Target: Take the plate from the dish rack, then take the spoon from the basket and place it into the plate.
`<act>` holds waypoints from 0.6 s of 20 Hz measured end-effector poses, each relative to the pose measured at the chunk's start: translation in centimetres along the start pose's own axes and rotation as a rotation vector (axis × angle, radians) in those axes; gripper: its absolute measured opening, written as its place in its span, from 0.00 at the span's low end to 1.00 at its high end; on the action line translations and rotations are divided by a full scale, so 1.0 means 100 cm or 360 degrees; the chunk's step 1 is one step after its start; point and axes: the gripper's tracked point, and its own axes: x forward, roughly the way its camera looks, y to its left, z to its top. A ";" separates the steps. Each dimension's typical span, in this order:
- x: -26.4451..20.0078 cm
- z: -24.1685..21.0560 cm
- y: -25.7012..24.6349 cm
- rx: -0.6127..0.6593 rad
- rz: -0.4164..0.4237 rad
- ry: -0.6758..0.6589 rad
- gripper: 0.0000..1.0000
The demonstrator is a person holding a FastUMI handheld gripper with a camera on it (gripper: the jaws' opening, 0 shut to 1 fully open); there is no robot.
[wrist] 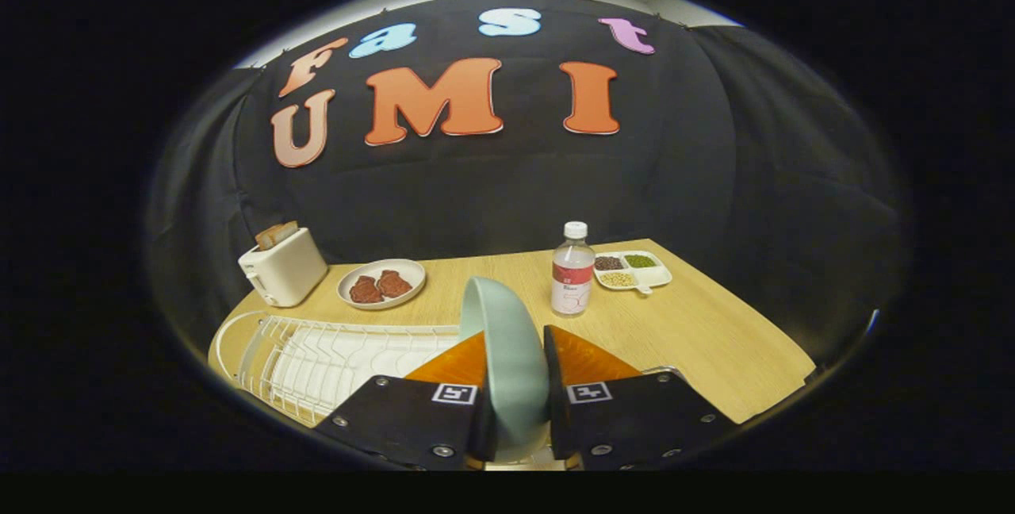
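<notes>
We have the plate (507, 347) clamped on edge between our fingers (514, 411): the two fingers are closed in on either face of it, so the gap between them is no wider than the plate itself. The pale green plate stands upright, its rim rising ahead of the fingers and its flat faces turned left and right.

The white wire dish rack (317, 363) lies low and to the left of the fingers, and the plate appears to be lifted out of it, above the worktop (698, 331). We judge the first step as nearly done: what remains is to lay the plate flat.

The relation that counts is this: bare worktop lies to the right of the fingers and just ahead, short of the water bottle (572, 270) and the divided tray of beans (634, 270). The plate must tip from upright to flat there.

Beyond the rack stand a toaster (282, 264) and a dish of meat (381, 284). We cannot make out the basket or spoon.
</notes>
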 end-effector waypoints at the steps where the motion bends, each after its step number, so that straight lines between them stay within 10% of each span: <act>1: 0.000 0.001 0.001 -0.0015 -0.0024 -0.0008 0.27; 12: -0.059 0.065 0.000 -0.0019 -0.0129 -0.0290 0.22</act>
